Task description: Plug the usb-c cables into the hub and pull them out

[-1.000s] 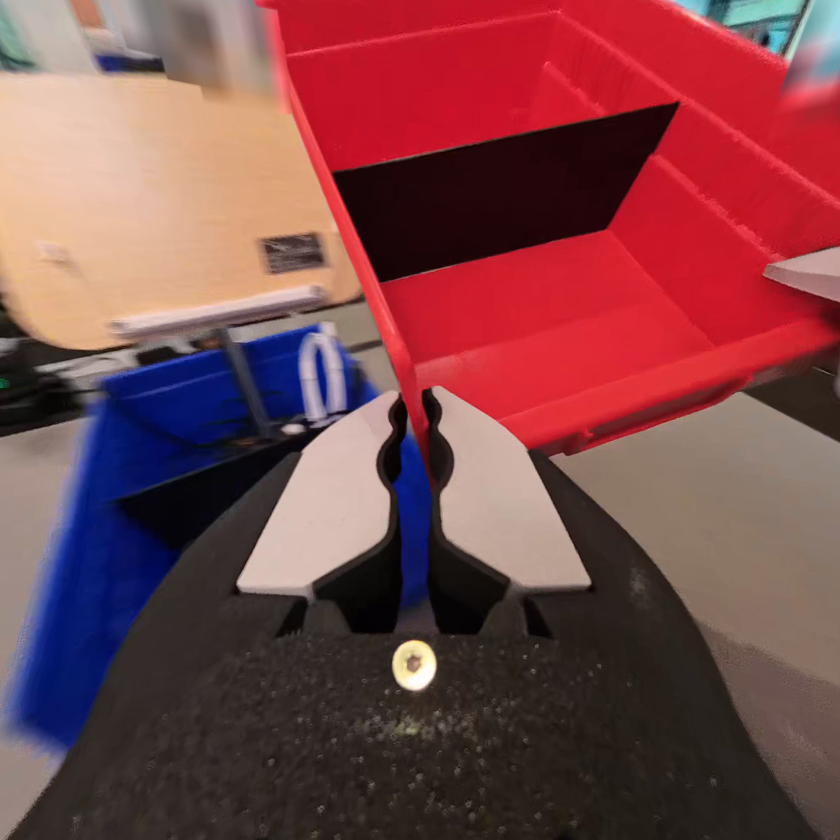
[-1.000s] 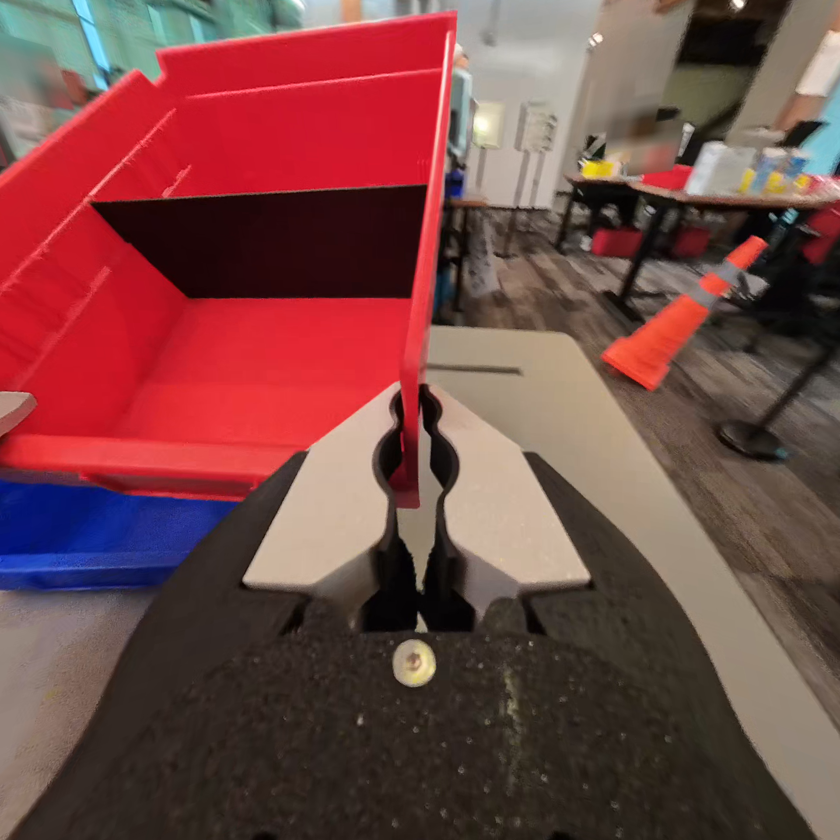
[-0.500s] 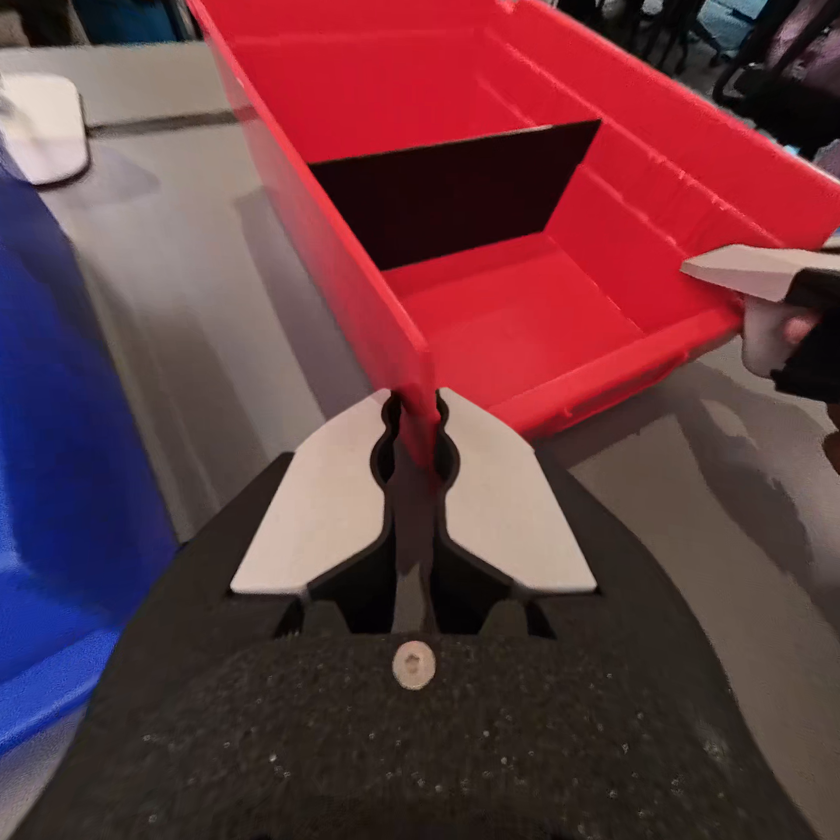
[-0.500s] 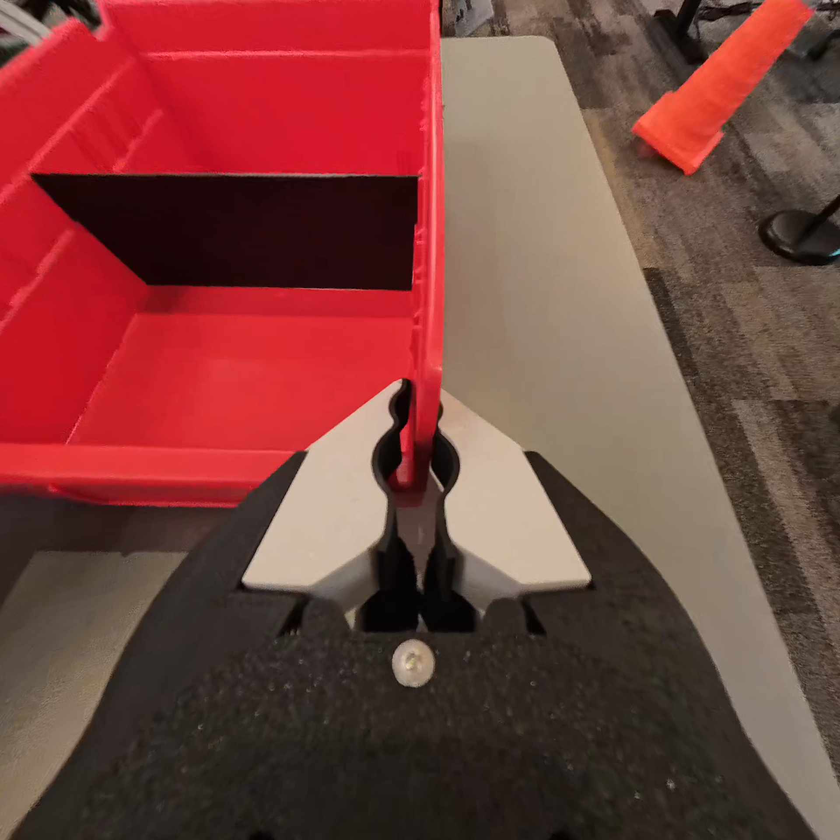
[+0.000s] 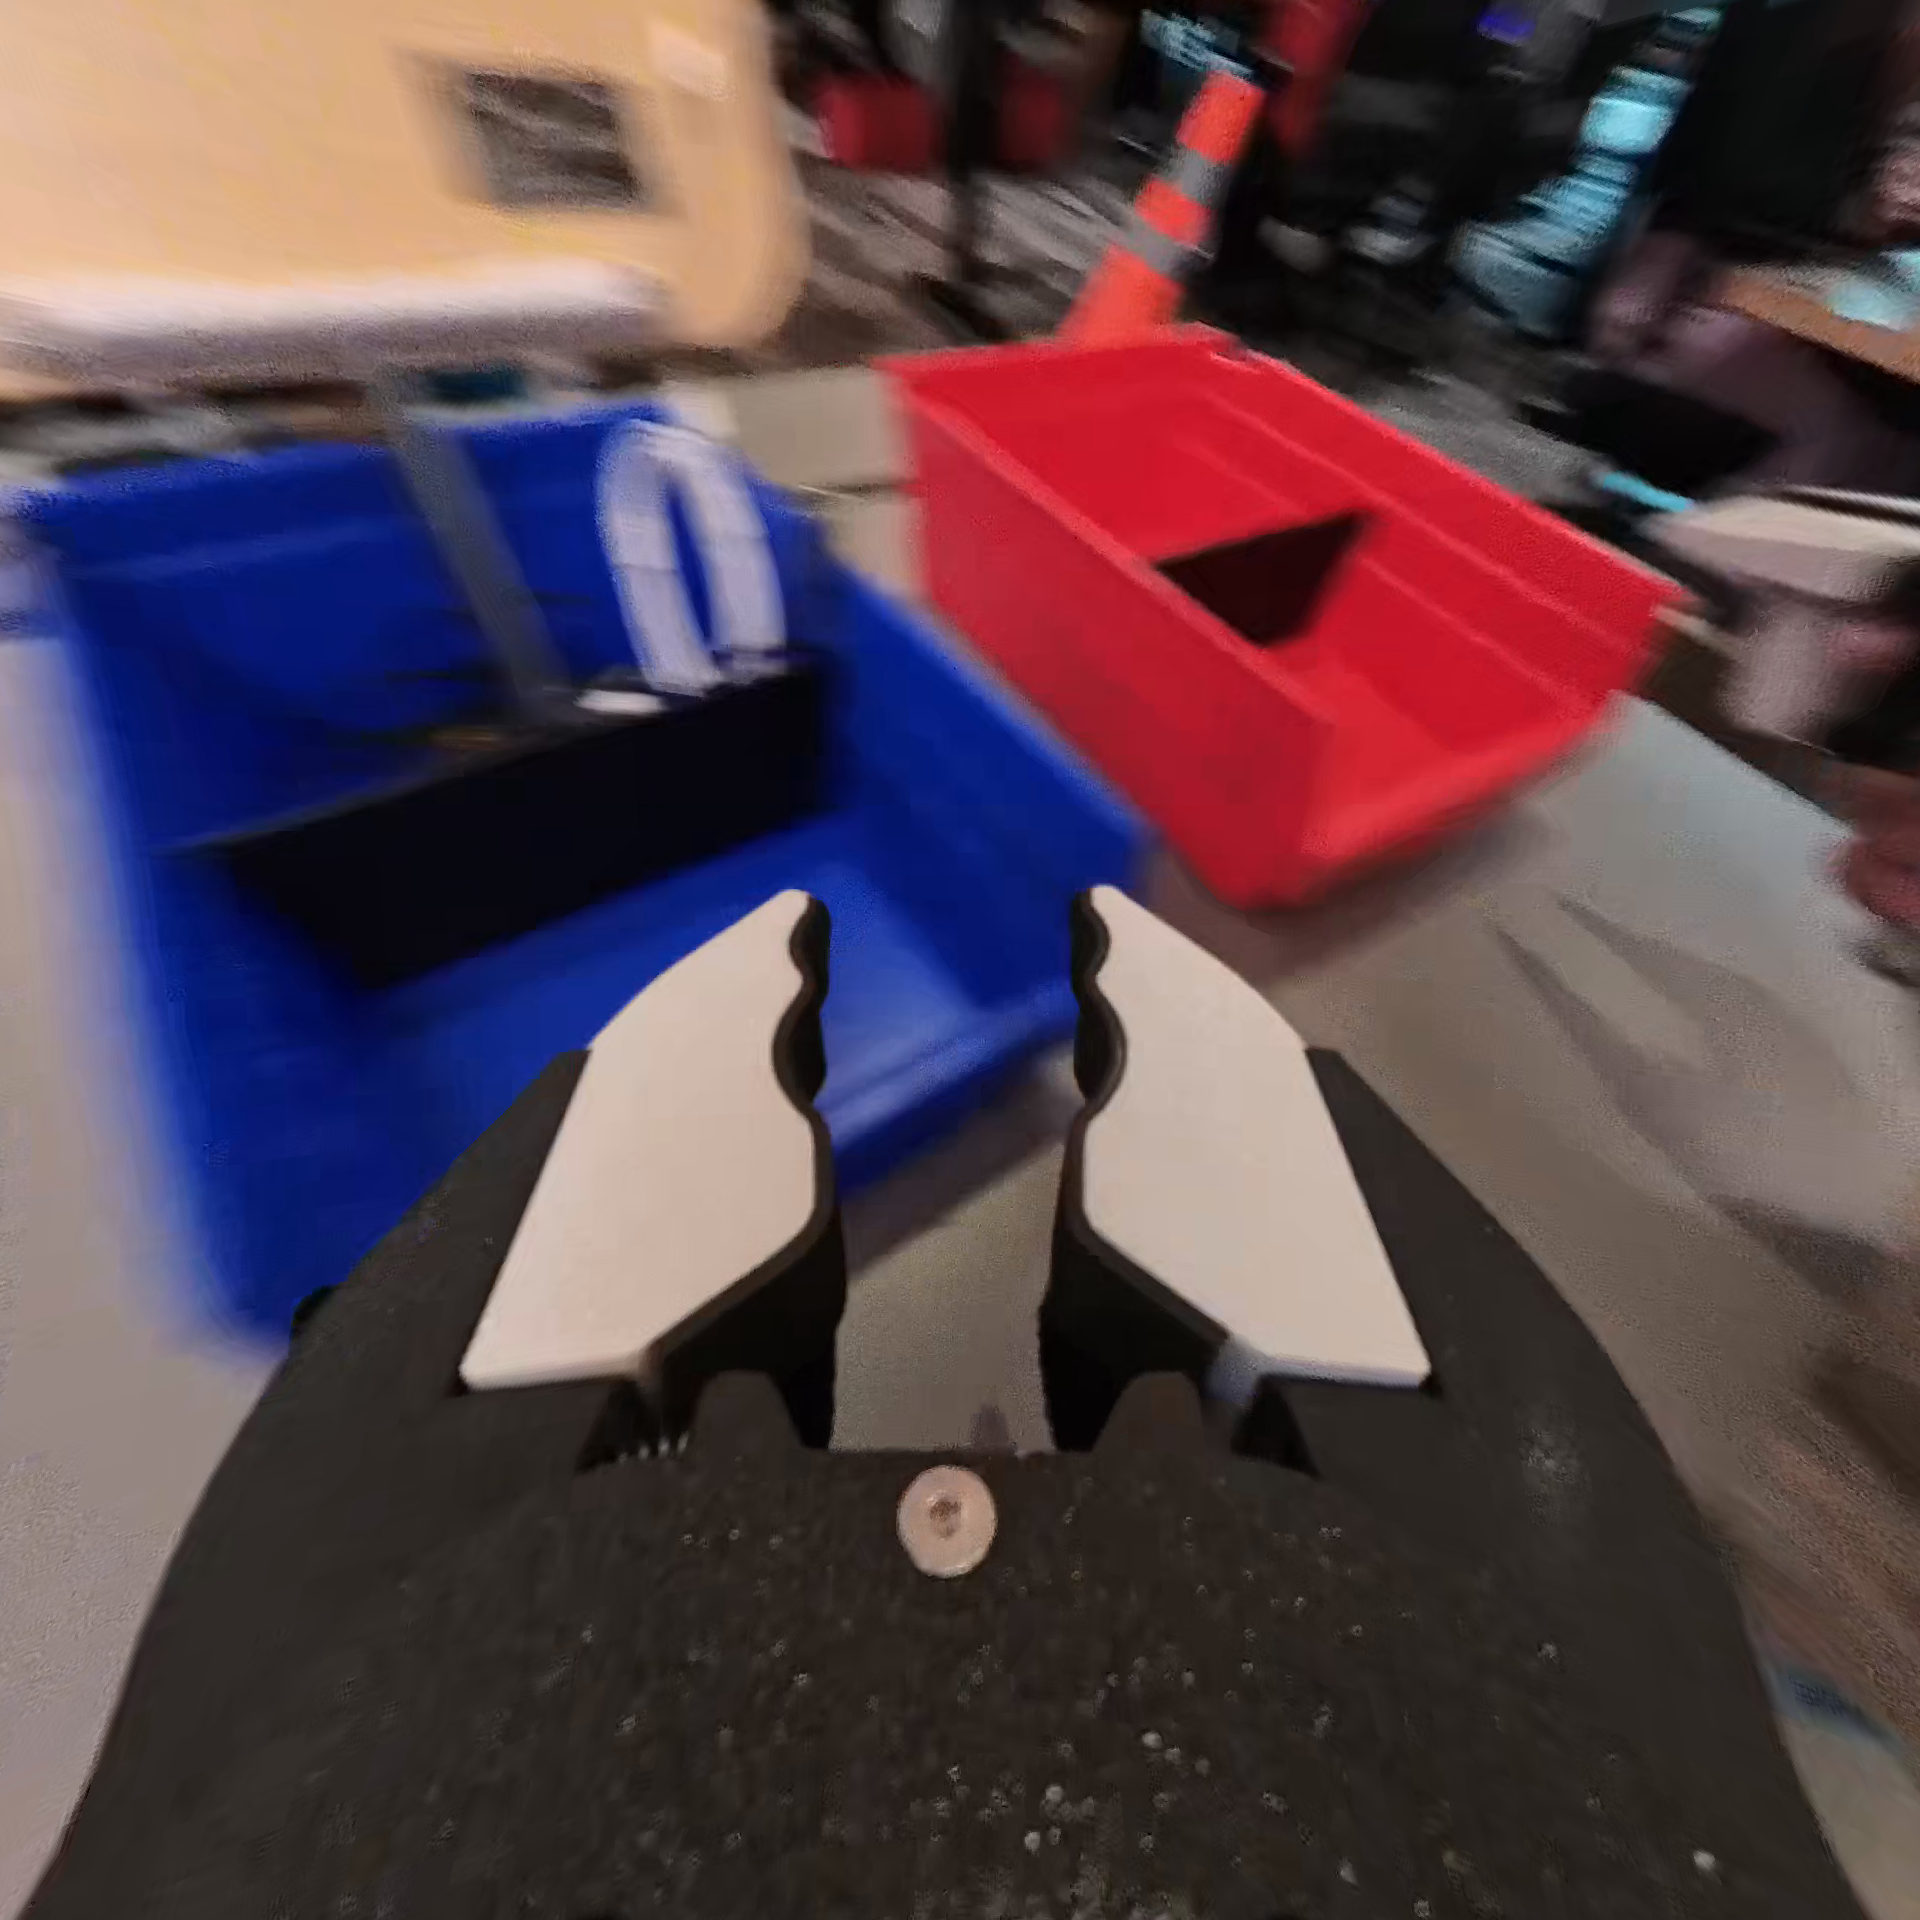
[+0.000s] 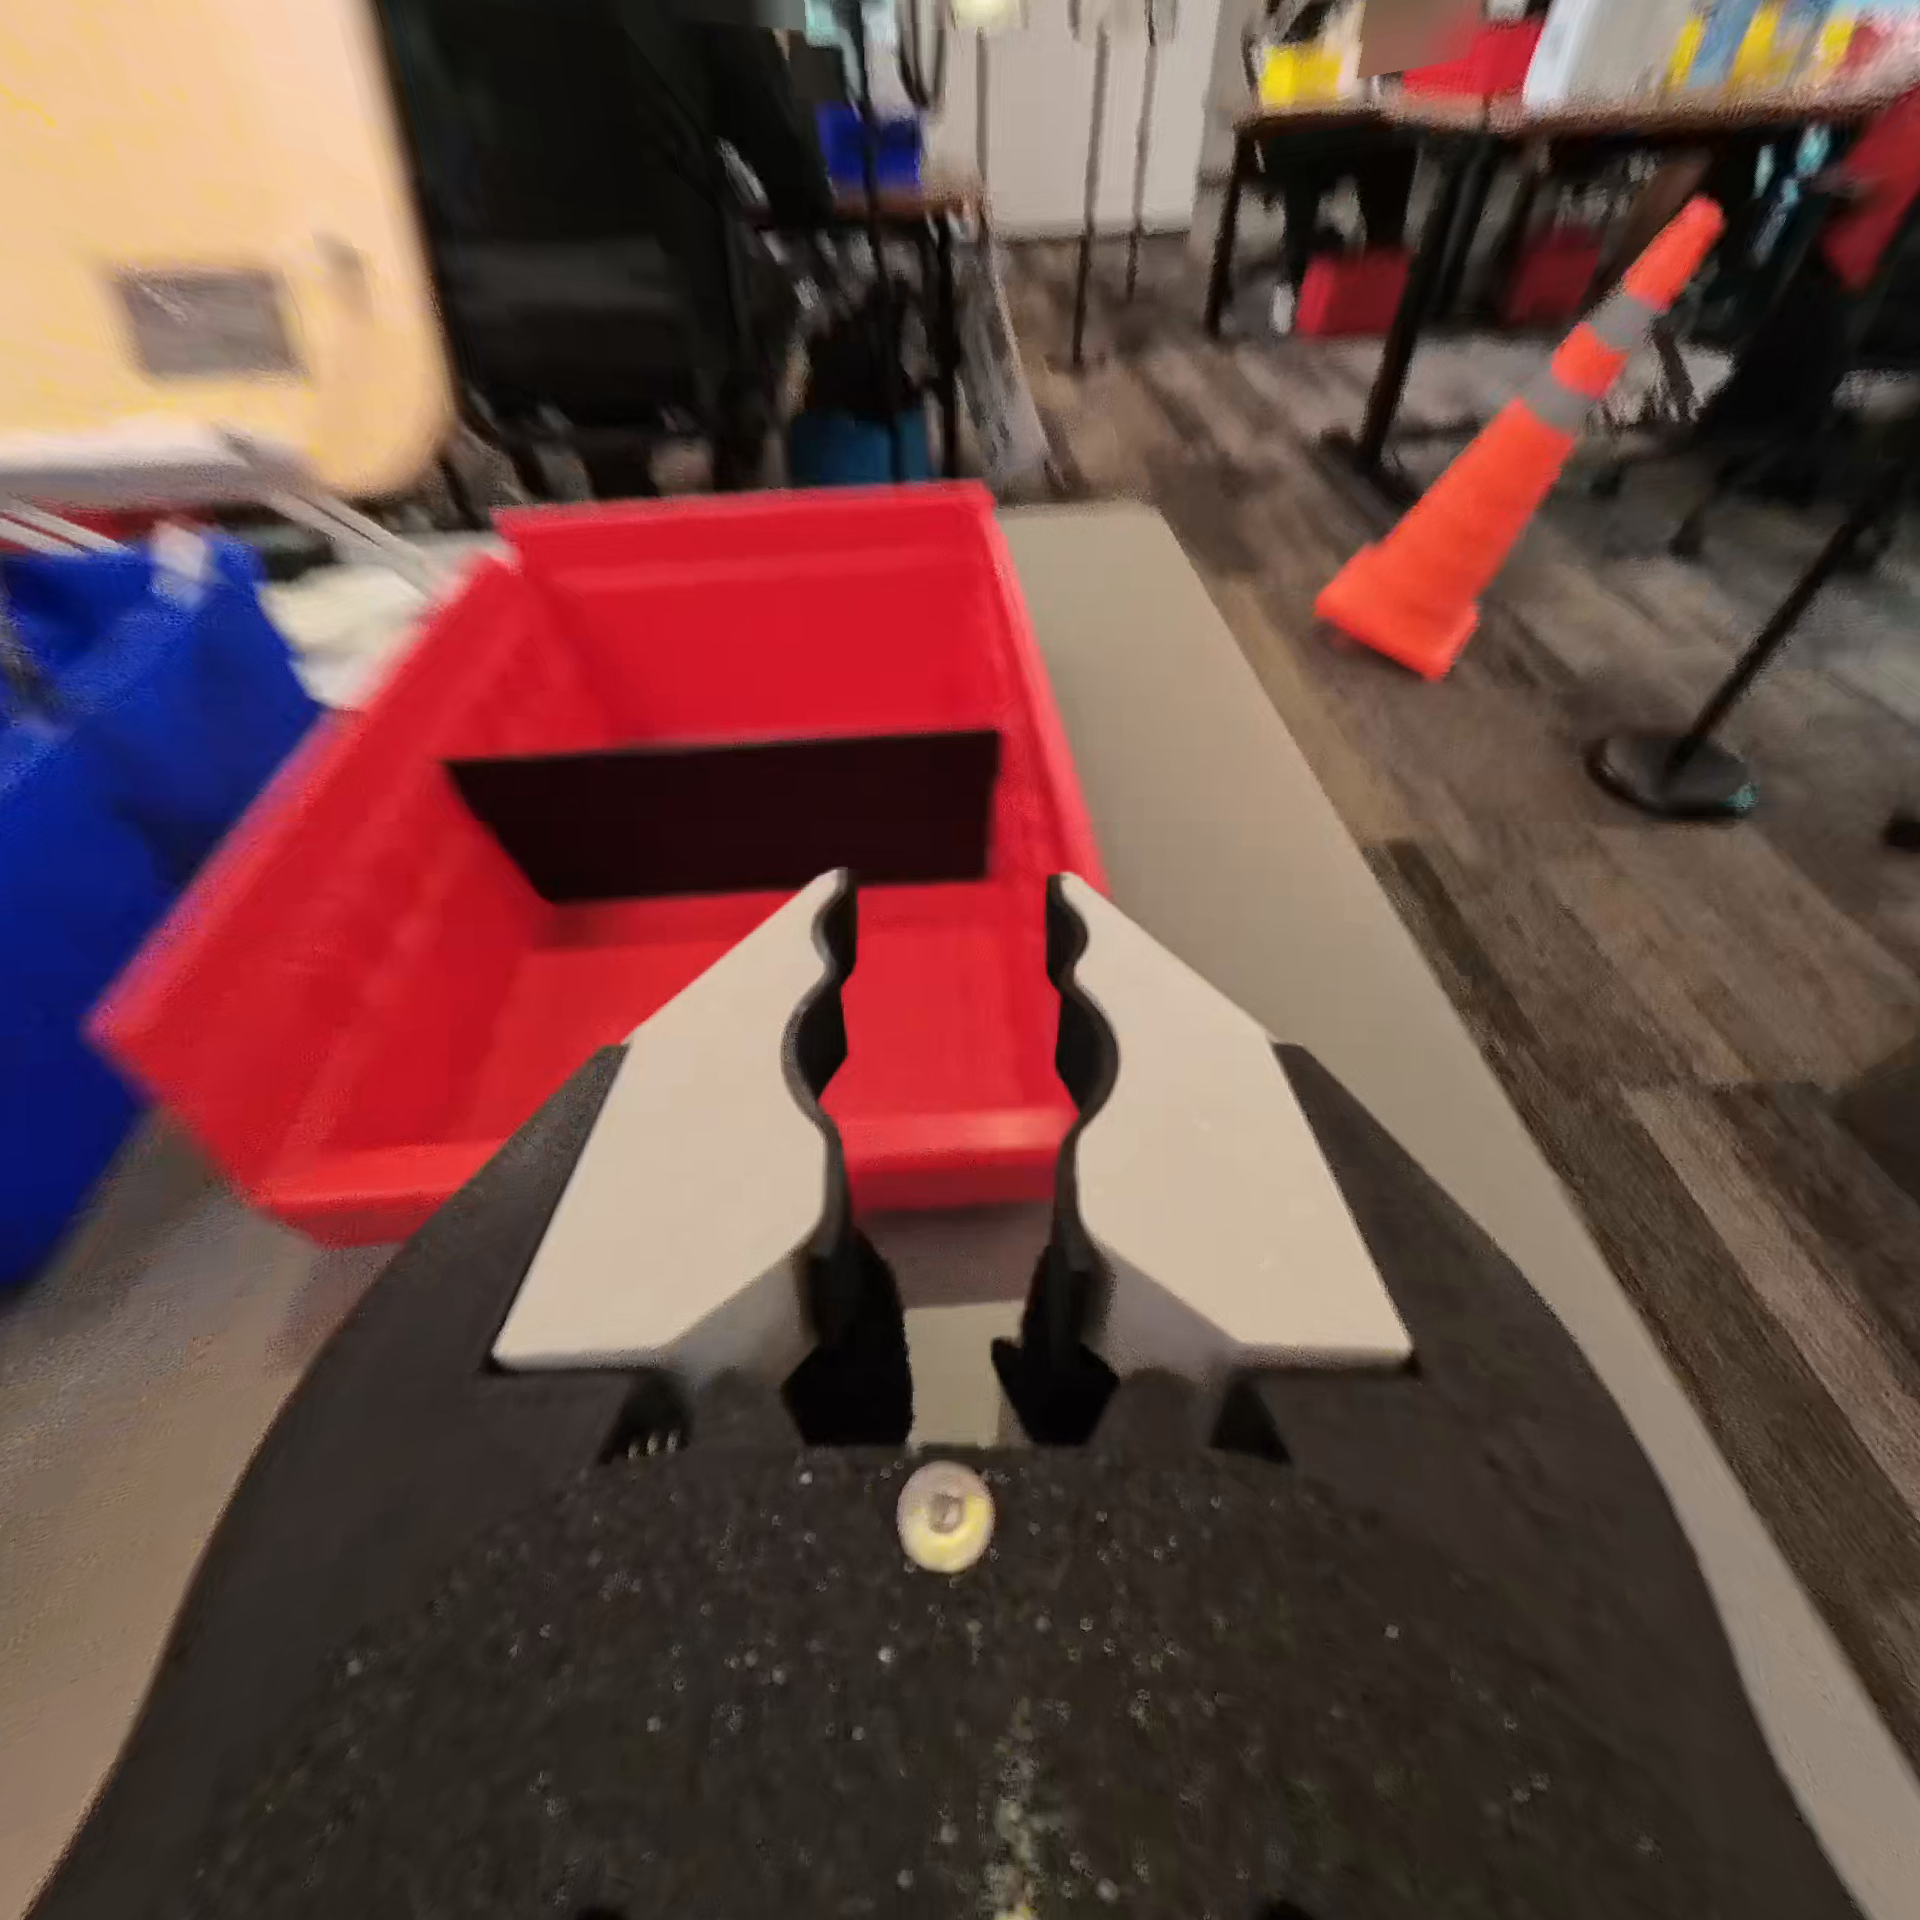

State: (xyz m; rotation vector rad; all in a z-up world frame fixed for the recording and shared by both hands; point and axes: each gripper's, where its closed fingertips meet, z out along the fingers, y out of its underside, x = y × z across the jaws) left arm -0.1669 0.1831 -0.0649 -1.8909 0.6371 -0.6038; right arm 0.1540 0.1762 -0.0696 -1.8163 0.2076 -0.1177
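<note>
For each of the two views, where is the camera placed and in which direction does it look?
Left wrist view: sits on the left gripper, open, looking forward over the blue bin holding a white cable.
Right wrist view: sits on the right gripper, open, looking forward into the red bin.
Shared: red bin, blue bin, grey table, orange cone.

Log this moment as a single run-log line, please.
left claw: open, empty | right claw: open, empty | red bin: on table | blue bin: beside
</note>
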